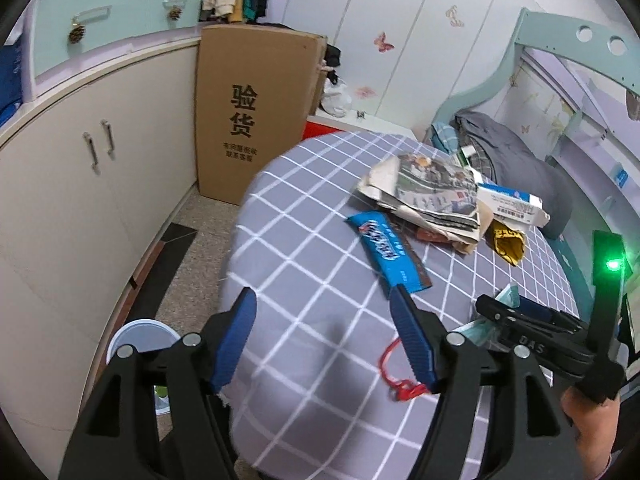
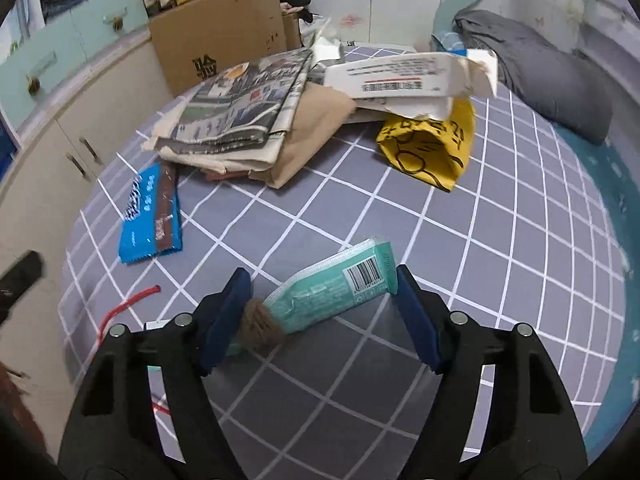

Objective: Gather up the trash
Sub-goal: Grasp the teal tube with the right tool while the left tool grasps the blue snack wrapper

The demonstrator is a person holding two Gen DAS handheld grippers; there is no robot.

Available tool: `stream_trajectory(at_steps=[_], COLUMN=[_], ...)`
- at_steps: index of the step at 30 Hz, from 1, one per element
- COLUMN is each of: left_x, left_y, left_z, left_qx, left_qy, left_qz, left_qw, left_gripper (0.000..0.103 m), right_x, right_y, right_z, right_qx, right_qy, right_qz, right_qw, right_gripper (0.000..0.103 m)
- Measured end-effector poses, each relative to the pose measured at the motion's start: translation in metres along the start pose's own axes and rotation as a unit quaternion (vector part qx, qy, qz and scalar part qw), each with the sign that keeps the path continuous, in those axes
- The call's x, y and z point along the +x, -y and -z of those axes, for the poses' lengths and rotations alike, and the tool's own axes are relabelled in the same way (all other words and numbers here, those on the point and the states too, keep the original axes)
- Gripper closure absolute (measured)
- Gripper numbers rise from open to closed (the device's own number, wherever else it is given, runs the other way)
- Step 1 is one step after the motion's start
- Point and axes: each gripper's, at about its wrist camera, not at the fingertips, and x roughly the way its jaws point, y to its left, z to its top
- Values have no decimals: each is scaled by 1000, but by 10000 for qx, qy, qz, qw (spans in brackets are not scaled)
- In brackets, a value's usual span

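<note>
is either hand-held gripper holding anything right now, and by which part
Neither holds yet. The right hand-held gripper straddles the teal plastic wrapper; the left hand-held gripper is empty.

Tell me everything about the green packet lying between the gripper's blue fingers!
The green packet is a flat, shiny, plastic-looking teal wrapper with a white barcode near its far end and small print on its face. It lies slanted on the grey checked bedsheet, between the right gripper's blue fingers. Its barcode end is at the right finger; a brown lump sits at its near end.

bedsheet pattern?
Grey bedsheet with a white grid of thin lines; clearest in the right wrist view.
</note>
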Motion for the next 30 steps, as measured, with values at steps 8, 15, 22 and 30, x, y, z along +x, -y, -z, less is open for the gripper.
stream_trajectory(at_steps=[8,15,22,30], left_x=[29,31,37,60], left_y=[32,20,17,43], left_z=[-5,-4,-8,-11], left_qx=[232,-25,-67,121], left_qy=[-211,-115,-157,-284], left_qz=[-14,-165,-134,10], left_qw=[9995,9998,9998,9995], left_gripper=[33,31,30,20], right_x=[-35,-22,-5,-10], right_y=[17,-4,-32,6], right_z=[22,21,8,5], right_qx=[602,740,-197,180], right_qy=[305,160,281,403], right_qz=[-84,-430,368,-120], right_qw=[9977,9962,9987,9990], right_gripper=[27,26,68,81])
